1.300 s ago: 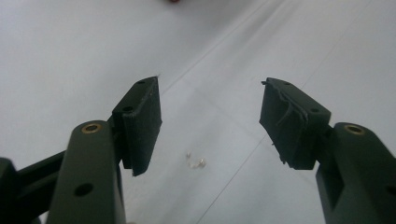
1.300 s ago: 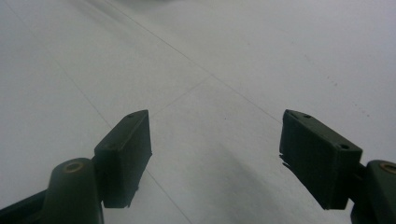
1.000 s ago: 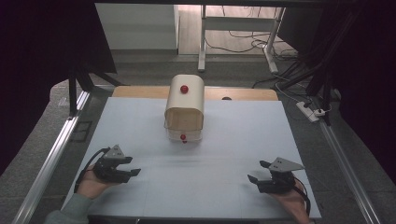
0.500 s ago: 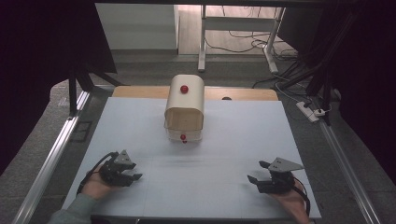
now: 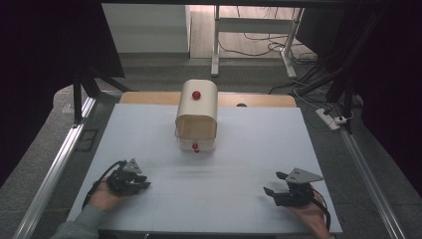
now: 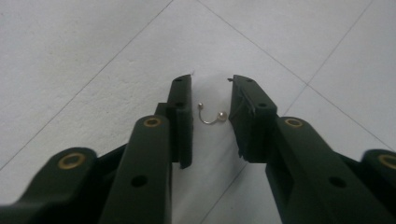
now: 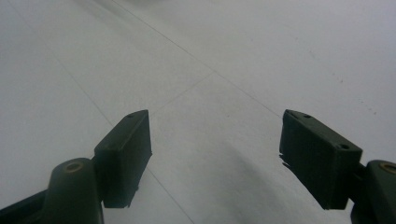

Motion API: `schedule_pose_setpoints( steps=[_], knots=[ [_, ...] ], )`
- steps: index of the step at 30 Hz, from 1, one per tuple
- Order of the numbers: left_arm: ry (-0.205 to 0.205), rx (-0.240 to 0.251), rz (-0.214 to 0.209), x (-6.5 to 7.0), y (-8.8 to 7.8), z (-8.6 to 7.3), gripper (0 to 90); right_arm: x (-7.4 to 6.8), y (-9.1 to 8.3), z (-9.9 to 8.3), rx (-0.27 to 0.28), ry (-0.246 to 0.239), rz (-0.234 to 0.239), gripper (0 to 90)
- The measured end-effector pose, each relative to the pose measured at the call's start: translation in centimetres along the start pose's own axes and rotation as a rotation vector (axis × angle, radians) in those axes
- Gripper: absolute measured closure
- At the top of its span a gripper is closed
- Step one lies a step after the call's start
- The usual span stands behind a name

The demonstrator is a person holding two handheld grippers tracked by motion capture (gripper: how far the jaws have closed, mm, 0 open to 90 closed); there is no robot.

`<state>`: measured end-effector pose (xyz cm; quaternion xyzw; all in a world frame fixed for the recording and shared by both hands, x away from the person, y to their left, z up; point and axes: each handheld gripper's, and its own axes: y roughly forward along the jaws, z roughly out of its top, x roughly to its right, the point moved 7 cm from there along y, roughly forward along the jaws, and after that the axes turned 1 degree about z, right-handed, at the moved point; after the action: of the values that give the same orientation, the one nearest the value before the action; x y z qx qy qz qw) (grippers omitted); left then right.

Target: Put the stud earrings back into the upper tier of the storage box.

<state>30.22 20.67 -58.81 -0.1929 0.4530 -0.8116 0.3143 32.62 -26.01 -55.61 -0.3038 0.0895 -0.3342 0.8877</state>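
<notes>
The left gripper (image 6: 210, 81), at the high view's lower left, had just been narrowing its jaws around a small curved metal hook (image 6: 212, 116) without touching it. The right gripper (image 7: 215, 114) stood wide apart, empty.

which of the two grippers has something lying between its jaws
The left gripper: a small curved metal hook lies on the white mat between its narrowed jaws. The right gripper has bare mat between wide jaws.
</notes>
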Motion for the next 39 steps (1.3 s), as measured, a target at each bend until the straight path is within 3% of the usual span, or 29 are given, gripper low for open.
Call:
schedule_pose_setpoints(
  steps=[3,11,13,22,28,35,39],
  knots=[
    [-0.018,0.002,0.0,-0.2,0.0,0.0,76.1,0.0,0.0,0.0,0.003,-0.001,0.0,24.5],
    [0.008,0.0,0.027,0.2,-0.1,0.0,78.3,0.0,0.0,0.0,0.002,0.0,-0.002,24.5],
    [0.015,0.005,0.028,0.3,0.0,0.0,86.3,0.0,0.0,0.0,0.002,0.0,-0.002,24.5],
    [-0.002,0.021,0.015,0.2,0.0,-0.1,86.4,0.1,0.0,0.0,0.001,-0.001,-0.004,24.5],
    [-0.058,0.079,-0.016,-0.3,-0.7,0.0,86.6,0.1,0.0,0.0,0.0,0.001,-0.004,24.5],
    [-0.075,0.11,-0.022,-0.7,-1.2,0.0,86.5,0.1,0.0,0.0,-0.002,-0.001,-0.003,24.5],
    [-0.095,0.155,-0.033,-0.8,-2.0,0.4,86.6,0.1,0.0,0.0,-0.003,0.001,-0.004,24.5]
  ],
)
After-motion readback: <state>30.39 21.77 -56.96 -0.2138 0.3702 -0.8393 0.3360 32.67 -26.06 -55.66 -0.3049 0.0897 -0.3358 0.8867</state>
